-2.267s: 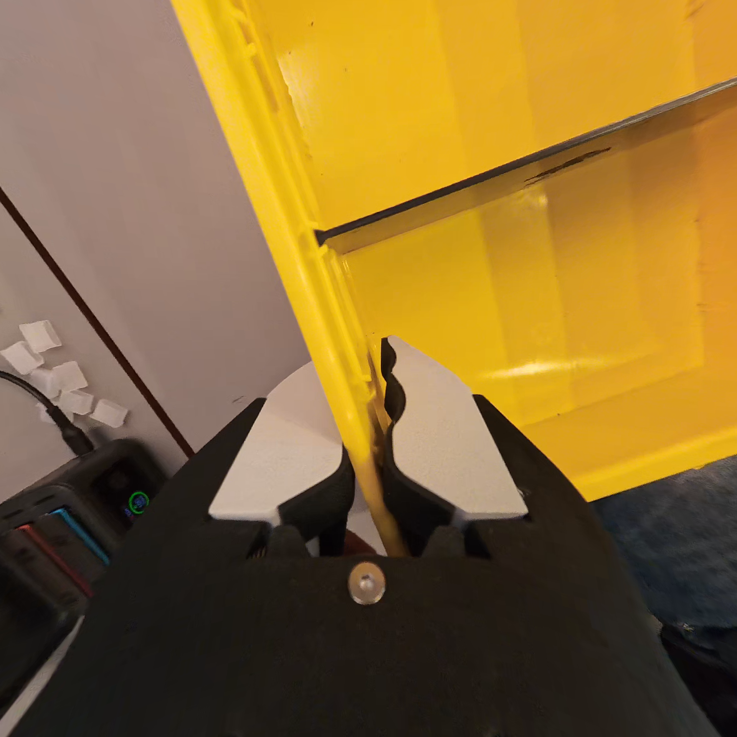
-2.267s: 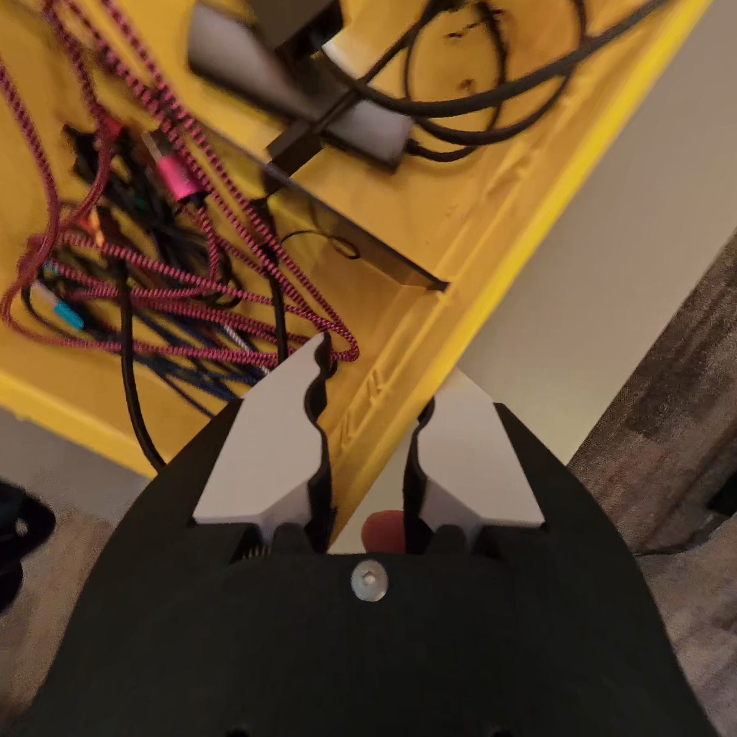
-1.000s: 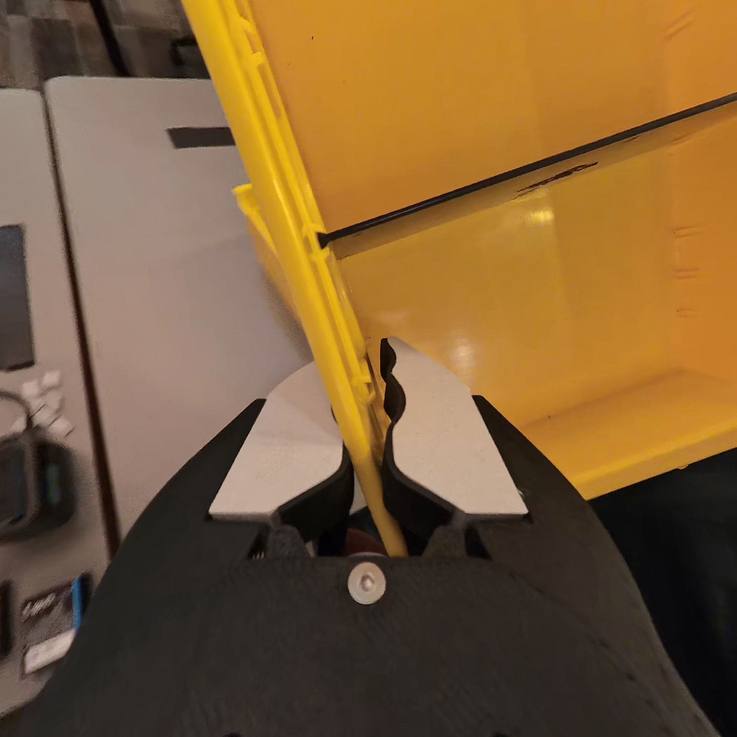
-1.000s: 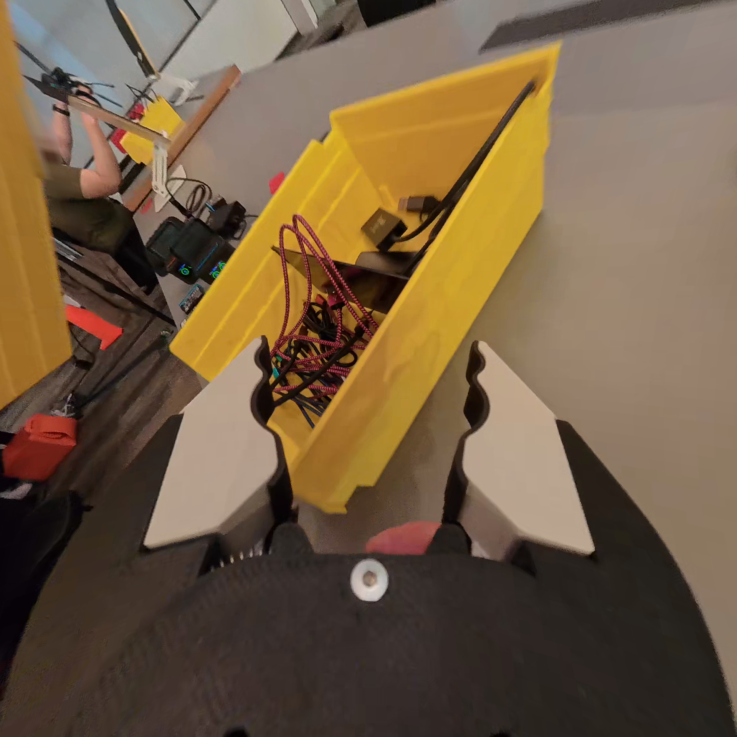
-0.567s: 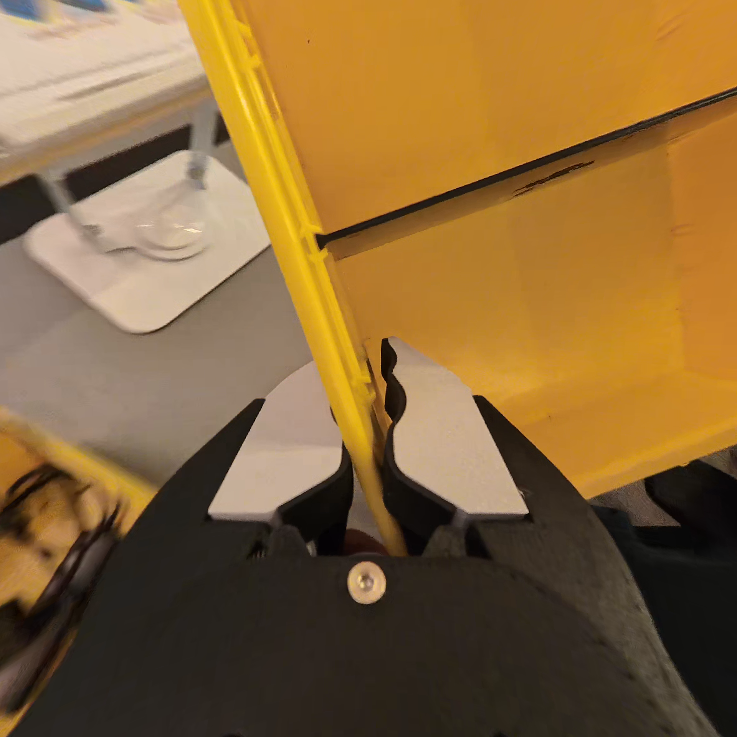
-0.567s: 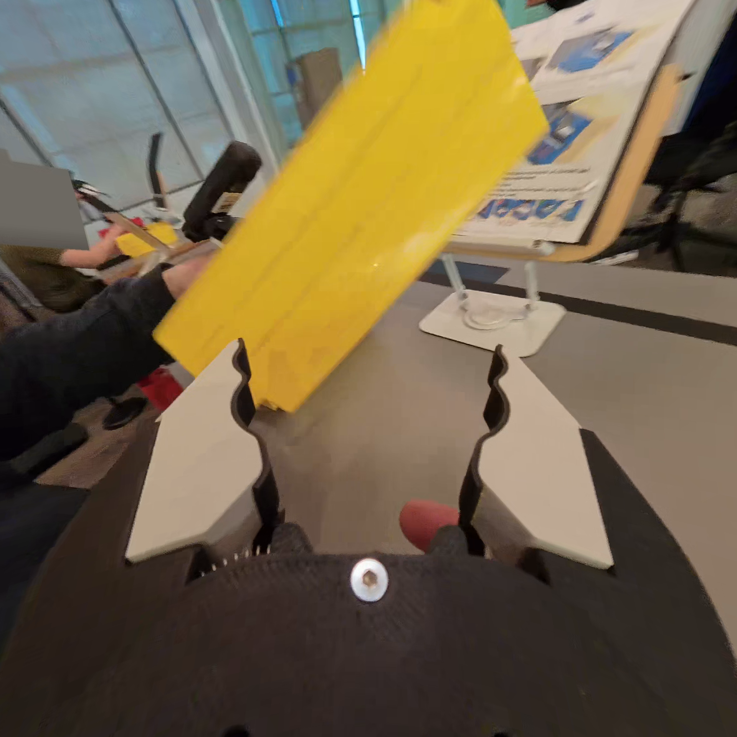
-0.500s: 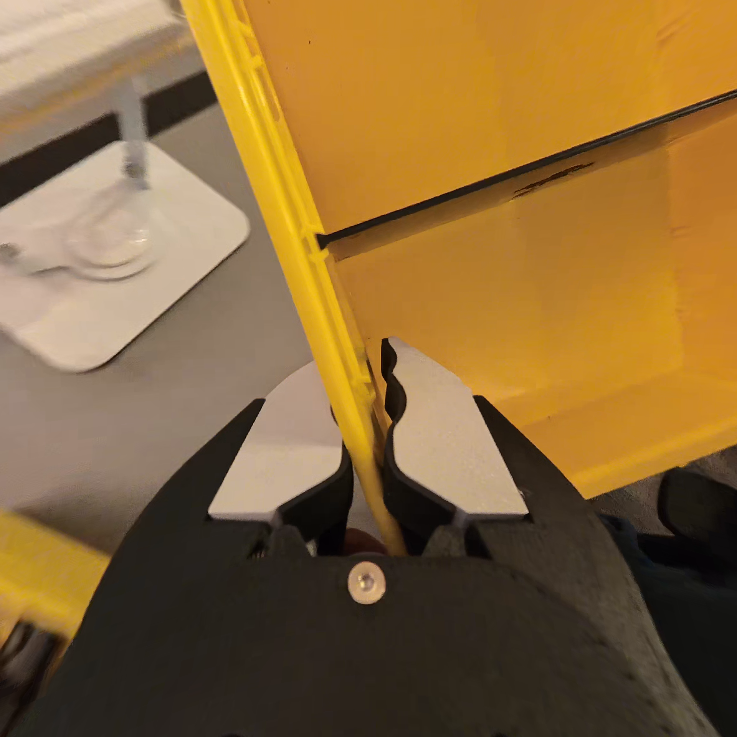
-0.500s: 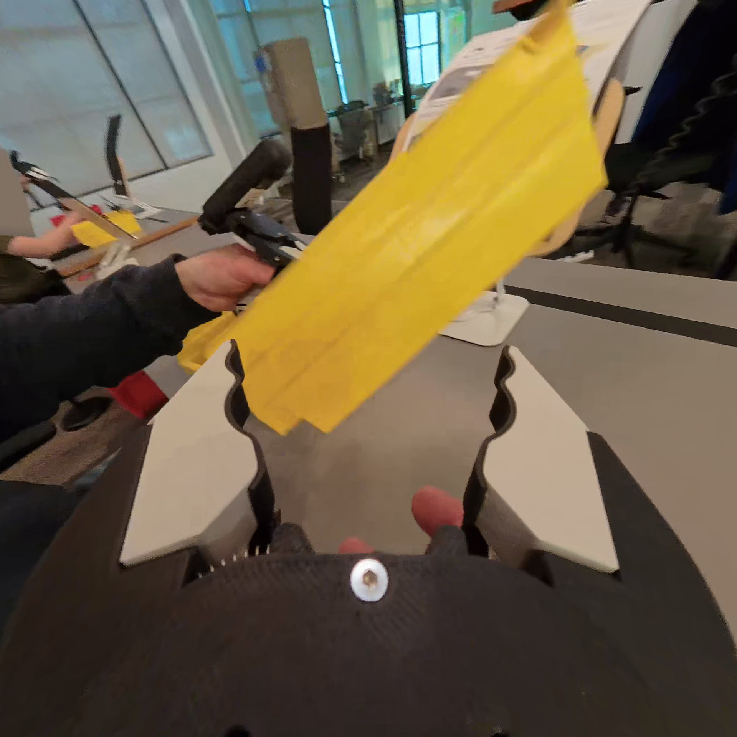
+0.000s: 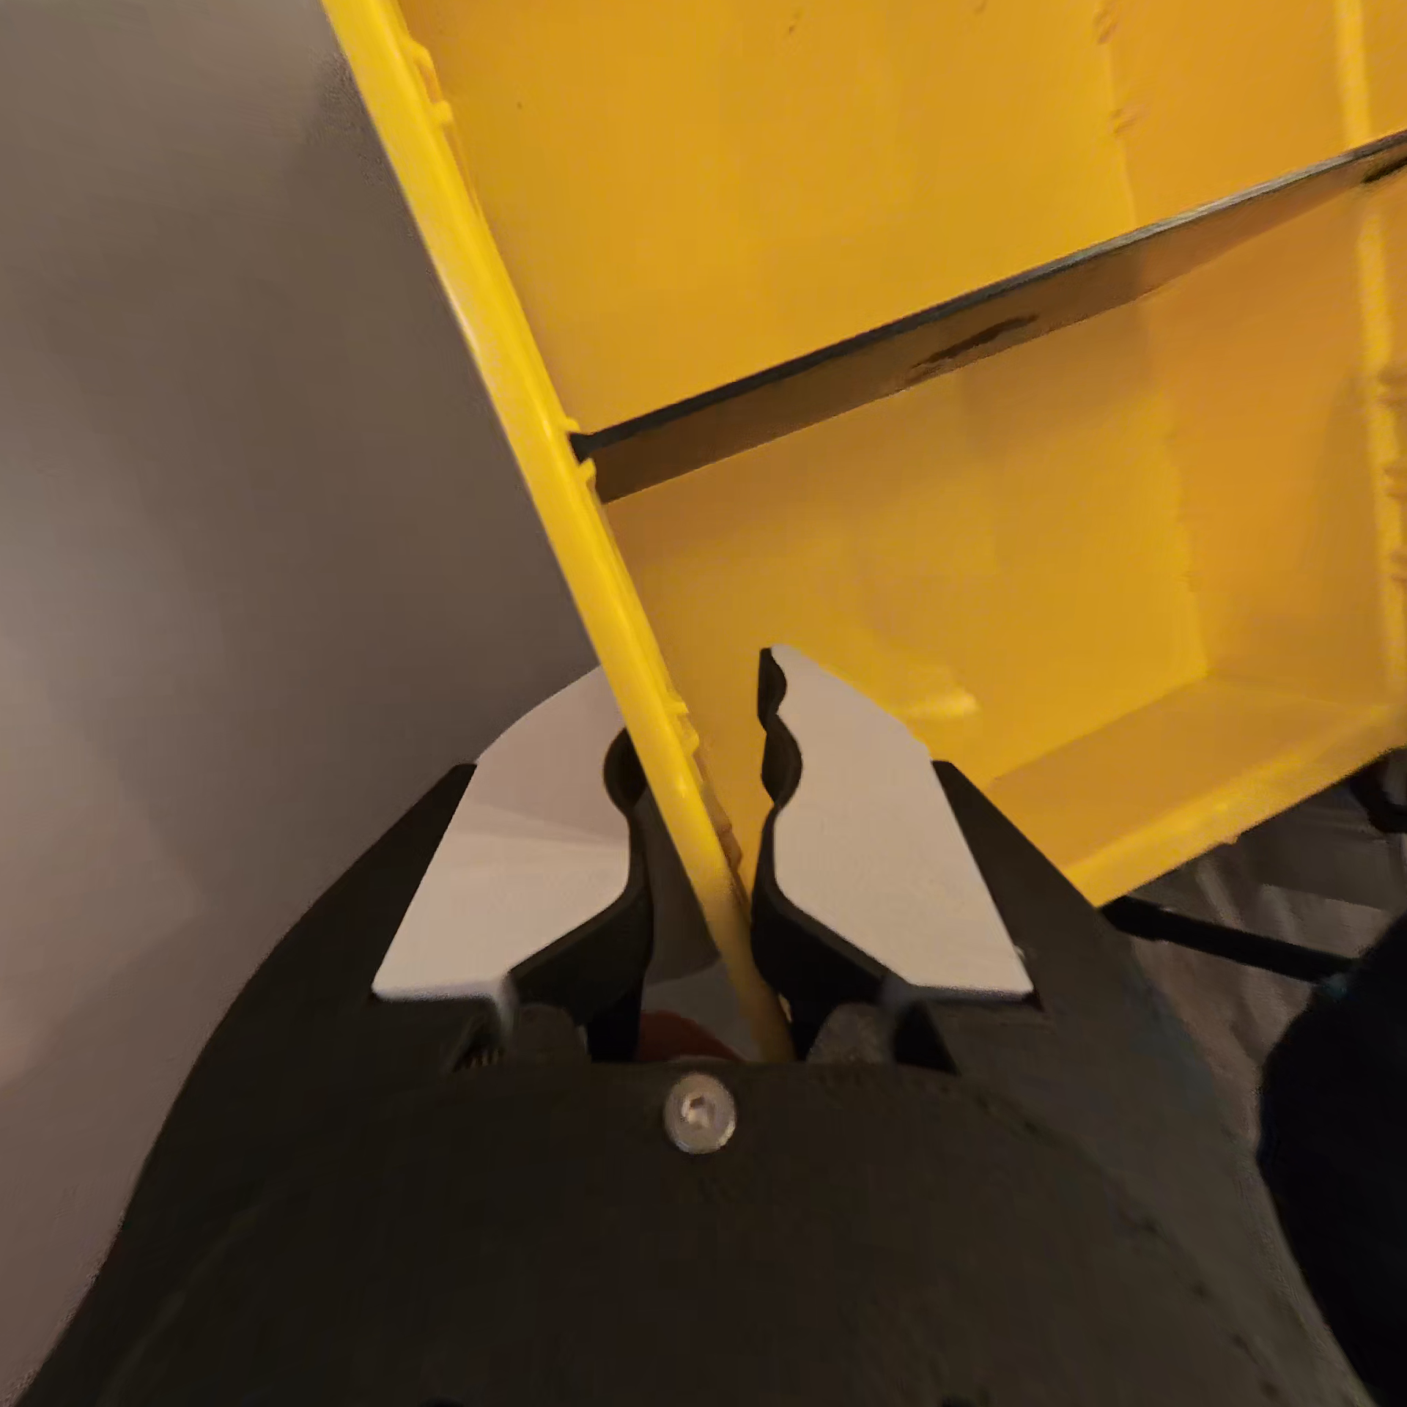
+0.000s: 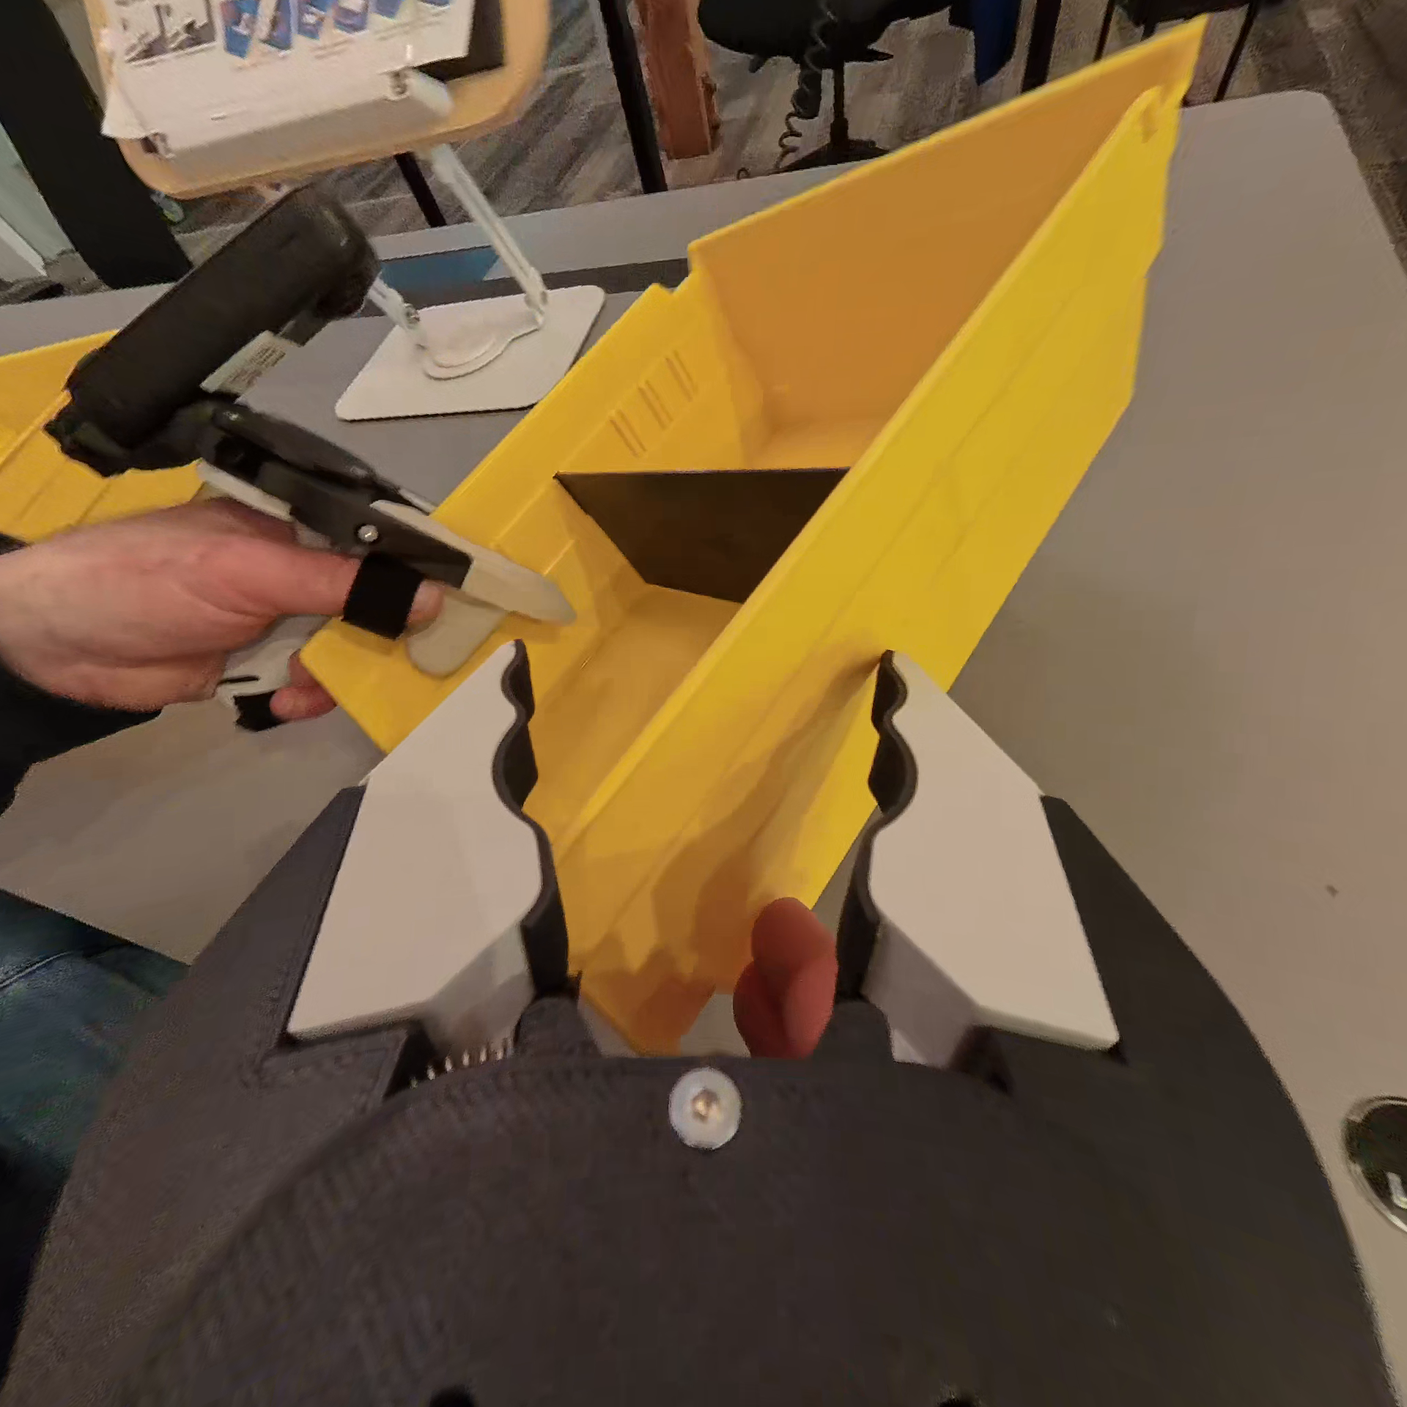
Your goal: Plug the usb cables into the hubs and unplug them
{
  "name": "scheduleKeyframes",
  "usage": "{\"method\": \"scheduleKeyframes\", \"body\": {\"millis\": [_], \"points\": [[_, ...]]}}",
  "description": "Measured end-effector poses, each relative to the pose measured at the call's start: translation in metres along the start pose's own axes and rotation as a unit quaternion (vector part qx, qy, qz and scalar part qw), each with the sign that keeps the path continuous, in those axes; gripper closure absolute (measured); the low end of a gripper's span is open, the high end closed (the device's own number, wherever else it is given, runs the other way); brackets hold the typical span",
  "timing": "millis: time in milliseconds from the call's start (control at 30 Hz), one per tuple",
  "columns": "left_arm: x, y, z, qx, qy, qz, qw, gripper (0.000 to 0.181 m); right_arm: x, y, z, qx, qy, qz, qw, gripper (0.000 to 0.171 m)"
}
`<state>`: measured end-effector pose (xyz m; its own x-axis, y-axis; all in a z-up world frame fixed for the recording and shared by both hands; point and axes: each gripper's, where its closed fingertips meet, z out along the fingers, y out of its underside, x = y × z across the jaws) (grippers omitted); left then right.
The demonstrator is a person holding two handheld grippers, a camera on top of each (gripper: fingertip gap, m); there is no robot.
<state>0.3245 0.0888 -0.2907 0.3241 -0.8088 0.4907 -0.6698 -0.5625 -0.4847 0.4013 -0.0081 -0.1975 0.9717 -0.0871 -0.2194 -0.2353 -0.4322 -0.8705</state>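
Grey tabletop [image 10: 1188, 609] w/ long smooth yellow plastic bin [image 10: 875, 609], black divider [image 10: 708, 533].

Bin [image 10: 875, 685]: lying on the table [image 10: 1218, 609], running from beside the right gripper [image 10: 700, 731] away toward the far edge.
Divider [image 10: 708, 525]: standing crosswise inside the bin, splitting it into a near and a far compartment.
Left gripper [image 9: 700, 731]: straddling the bin's left wall, one finger sitting outside and one inside the near compartment, with a gap showing on both sides.
Right gripper: hanging over the bin's near end, its right wall passing between the spread fingers.
Stand [image 10: 472, 358]: sitting on the table behind the bin, to its left.
Second bin [image 10: 46, 426]: lying at the far left, behind the left gripper.
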Motion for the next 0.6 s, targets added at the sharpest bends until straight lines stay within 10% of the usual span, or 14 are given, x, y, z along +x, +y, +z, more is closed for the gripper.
{"method": "scheduleKeyframes", "body": {"millis": [33,267,433,600], "points": [[0.009,0.002,0.005,-0.001,0.015,-0.009,1.000,0.148,0.011,-0.001,-0.003,0.008,-0.002,0.005,1.000,0.089],[0.069,0.001,0.014,0.010,0.118,0.007,0.993,0.087,0.081,0.005,-0.008,0.019,-0.007,0.066,0.998,0.101],[0.104,0.024,-0.036,0.034,0.214,0.053,0.975,0.082,0.117,0.020,-0.004,-0.026,0.071,0.025,0.997,0.118],[0.054,0.074,-0.138,0.090,0.020,0.203,0.975,0.078,0.088,-0.027,-0.038,-0.004,0.182,-0.173,0.968,0.109]]}}
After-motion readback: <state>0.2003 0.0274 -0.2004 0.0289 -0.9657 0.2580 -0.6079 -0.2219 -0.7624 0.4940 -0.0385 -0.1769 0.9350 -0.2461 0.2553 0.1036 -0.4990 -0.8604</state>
